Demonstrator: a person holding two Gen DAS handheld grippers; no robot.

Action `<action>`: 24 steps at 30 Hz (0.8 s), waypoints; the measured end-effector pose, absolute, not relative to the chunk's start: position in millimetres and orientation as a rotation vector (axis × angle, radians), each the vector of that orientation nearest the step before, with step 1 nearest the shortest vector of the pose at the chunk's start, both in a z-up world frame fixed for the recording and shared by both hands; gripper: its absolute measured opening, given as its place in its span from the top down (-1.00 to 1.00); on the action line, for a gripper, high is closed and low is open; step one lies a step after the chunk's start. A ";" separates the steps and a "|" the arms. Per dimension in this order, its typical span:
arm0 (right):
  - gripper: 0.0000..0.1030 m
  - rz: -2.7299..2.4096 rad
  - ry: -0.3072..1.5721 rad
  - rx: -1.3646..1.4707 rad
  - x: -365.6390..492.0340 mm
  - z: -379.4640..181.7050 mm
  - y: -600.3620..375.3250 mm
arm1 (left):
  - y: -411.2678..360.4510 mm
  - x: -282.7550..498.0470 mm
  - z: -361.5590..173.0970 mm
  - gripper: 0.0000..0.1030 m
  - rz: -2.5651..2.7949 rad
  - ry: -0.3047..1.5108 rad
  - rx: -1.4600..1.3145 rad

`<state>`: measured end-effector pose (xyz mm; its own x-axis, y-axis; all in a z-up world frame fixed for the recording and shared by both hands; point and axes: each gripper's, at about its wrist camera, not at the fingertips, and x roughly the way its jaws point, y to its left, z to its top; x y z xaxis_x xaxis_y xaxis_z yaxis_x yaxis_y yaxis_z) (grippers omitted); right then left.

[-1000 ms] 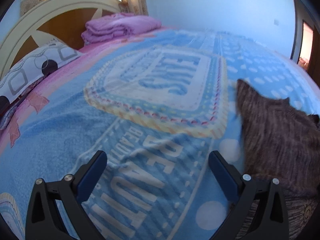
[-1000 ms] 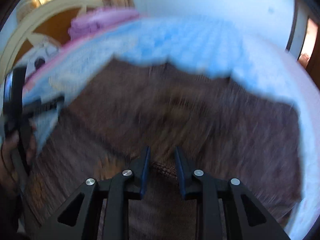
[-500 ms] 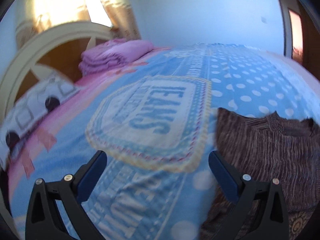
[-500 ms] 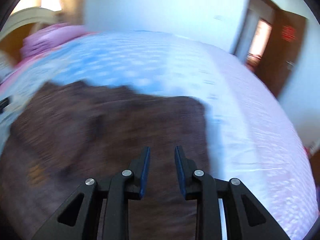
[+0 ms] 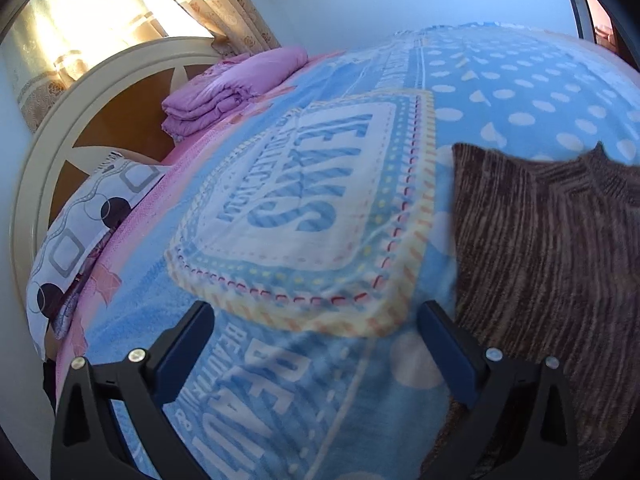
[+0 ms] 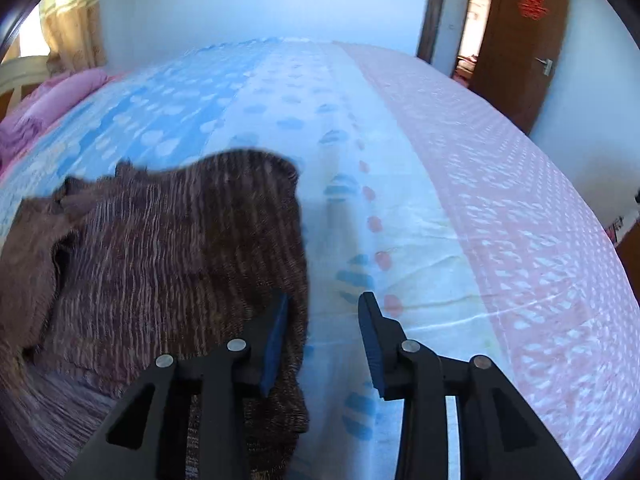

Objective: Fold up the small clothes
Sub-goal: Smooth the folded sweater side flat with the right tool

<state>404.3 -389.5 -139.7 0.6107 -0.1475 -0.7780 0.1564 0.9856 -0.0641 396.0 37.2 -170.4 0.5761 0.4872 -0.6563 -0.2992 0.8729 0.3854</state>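
Observation:
A brown striped knit garment point(image 5: 552, 256) lies flat on the blue patterned bedspread point(image 5: 304, 208), at the right of the left wrist view. My left gripper point(image 5: 316, 344) is open and empty over the bedspread, just left of the garment's edge. In the right wrist view the garment point(image 6: 168, 248) fills the left half. My right gripper point(image 6: 324, 340) is open, straddling the garment's right edge, with its left finger point(image 6: 276, 336) over the fabric and the right one over the bedspread point(image 6: 360, 128).
A folded purple blanket point(image 5: 232, 88) and a patterned pillow point(image 5: 84, 220) lie by the cream headboard point(image 5: 80, 108). Curtains point(image 5: 224, 12) hang behind. A brown door point(image 6: 520, 40) stands open beyond the bed's pink side point(image 6: 520, 208).
My right gripper has opened and swung right, from the garment's middle to its right edge. My left gripper has stayed open while its view shifted, showing more of the garment.

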 end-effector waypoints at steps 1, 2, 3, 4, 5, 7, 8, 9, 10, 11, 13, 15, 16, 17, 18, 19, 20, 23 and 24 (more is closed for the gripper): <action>0.29 -0.160 0.848 0.014 402.3 -130.5 -387.2 | 39.6 392.9 -164.2 -1.00 0.466 0.819 0.218; 0.29 -0.152 0.822 -0.014 400.7 -124.0 -379.9 | 39.3 390.4 -158.6 -1.00 0.482 0.791 0.198; 0.27 -0.145 0.809 -0.052 404.4 -120.6 -373.3 | 41.3 389.7 -151.5 -1.00 0.492 0.761 0.184; 0.26 -0.128 0.806 -0.082 410.5 -117.9 -366.3 | 38.9 393.5 -149.3 -1.00 0.495 0.745 0.189; 0.26 -0.096 0.813 -0.084 419.9 -117.2 -361.1 | 33.0 401.0 -148.7 -1.00 0.499 0.743 0.213; 0.26 -0.046 0.872 -0.054 444.4 -124.4 -357.7 | 26.0 413.9 -155.3 -1.00 0.489 0.766 0.254; 0.26 -0.072 0.897 -0.051 455.8 -129.8 -358.9 | 22.1 421.8 -163.5 -1.00 0.484 0.791 0.291; 0.26 -0.105 0.919 -0.042 464.9 -134.6 -364.9 | 19.4 428.7 -172.1 -1.00 0.490 0.822 0.325; 0.26 -0.144 0.950 -0.029 474.7 -144.8 -376.6 | 19.8 435.2 -181.5 -1.00 0.502 0.846 0.346; 0.26 -0.157 0.962 -0.007 479.7 -150.6 -384.9 | 19.8 435.7 -181.9 -1.00 0.502 0.845 0.343; 0.26 -0.168 0.954 0.076 481.9 -153.8 -402.2 | 20.1 434.8 -182.0 -1.00 0.502 0.840 0.341; 0.26 -0.185 0.955 0.074 477.5 -151.1 -409.9 | 23.2 433.1 -180.8 -1.00 0.492 0.839 0.328; 0.26 -0.191 0.953 0.066 474.5 -149.7 -410.6 | 26.0 431.6 -179.5 -1.00 0.489 0.840 0.317; 0.26 -0.203 0.953 0.067 469.1 -147.3 -412.0 | 26.3 428.5 -177.9 -1.00 0.492 0.837 0.315; 0.26 -0.210 0.948 0.081 460.7 -143.1 -414.4 | 26.6 421.1 -174.3 -1.00 0.497 0.825 0.315; 0.26 -0.198 0.930 0.100 450.9 -137.8 -419.5 | 27.1 414.8 -171.5 -1.00 0.498 0.815 0.308; 0.26 -0.168 0.907 0.114 439.5 -131.2 -417.7 | 28.0 405.2 -168.6 -1.00 0.489 0.810 0.291; 0.22 -0.050 0.890 0.098 405.0 -125.3 -403.8 | 29.2 385.2 -173.6 -1.00 0.469 0.834 0.288; 0.22 -0.029 0.909 0.073 396.3 -129.5 -399.3 | 29.4 381.6 -175.9 -1.00 0.467 0.836 0.294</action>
